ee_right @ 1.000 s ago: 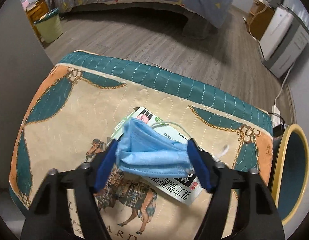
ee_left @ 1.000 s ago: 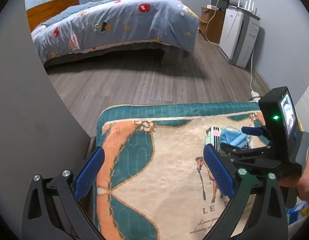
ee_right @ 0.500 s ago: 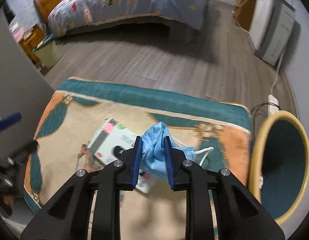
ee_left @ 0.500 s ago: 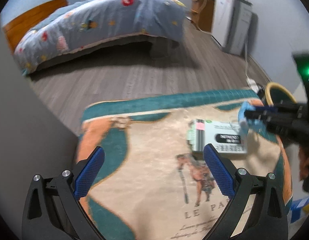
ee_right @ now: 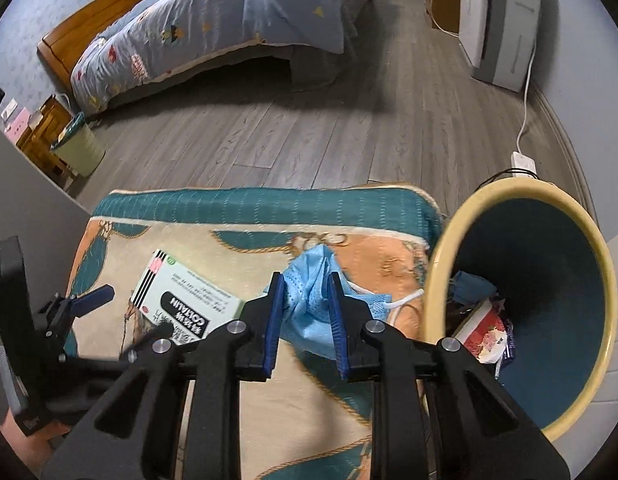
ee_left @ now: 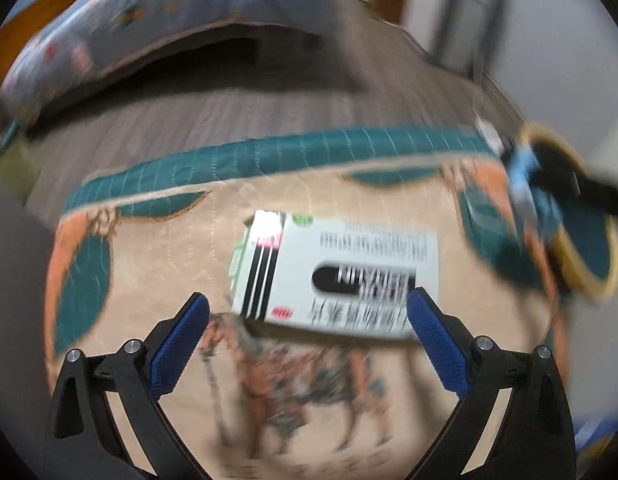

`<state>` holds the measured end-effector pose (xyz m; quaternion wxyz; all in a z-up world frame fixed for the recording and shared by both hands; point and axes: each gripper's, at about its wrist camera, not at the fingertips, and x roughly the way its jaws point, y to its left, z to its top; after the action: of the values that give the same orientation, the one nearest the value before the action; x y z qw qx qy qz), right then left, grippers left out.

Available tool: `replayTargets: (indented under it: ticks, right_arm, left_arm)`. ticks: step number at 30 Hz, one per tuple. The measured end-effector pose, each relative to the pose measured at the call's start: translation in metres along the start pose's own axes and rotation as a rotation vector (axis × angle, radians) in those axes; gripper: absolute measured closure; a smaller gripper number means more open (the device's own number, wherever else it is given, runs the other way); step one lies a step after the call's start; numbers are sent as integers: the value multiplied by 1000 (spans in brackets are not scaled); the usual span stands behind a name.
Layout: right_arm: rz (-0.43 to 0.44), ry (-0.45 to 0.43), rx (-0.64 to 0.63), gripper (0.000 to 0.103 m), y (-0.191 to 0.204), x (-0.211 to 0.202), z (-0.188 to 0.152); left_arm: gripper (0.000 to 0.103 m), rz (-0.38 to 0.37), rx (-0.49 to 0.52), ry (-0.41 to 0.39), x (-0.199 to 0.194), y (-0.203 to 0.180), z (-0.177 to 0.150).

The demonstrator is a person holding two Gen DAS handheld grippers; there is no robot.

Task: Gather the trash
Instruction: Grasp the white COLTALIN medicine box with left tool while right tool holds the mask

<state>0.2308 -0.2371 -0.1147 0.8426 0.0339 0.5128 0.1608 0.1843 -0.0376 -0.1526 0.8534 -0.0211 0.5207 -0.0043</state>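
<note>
right claw clamps my blue mask near the cushion's right edge; i'd clear the bin rim before releasing. left claw spread over the box.

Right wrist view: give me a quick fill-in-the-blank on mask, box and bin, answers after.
1. The right gripper is shut on a blue ____.
2. The white box lies on the ____ with the horse print.
3. The bin has a yellow rim and a ____ inside wall.
4. The left gripper has its jaws ____, and the box sits between them untouched.

Missing words: mask; cushion; teal; open
</note>
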Motion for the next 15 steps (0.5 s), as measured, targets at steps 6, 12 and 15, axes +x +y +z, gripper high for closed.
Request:
replayTargets:
  ticks: [6, 12, 15]
  right_arm:
    - [24, -11, 43, 81, -23, -5, 0]
    - [39, -10, 17, 81, -21, -10, -3]
    - [41, -8, 15, 81, -24, -11, -4]
  left_arm:
    - [5, 95, -193, -15, 23, -15, 27]
    - [5, 289, 69, -14, 46, -63, 32]
    - [5, 333, 93, -3, 46, -60, 22]
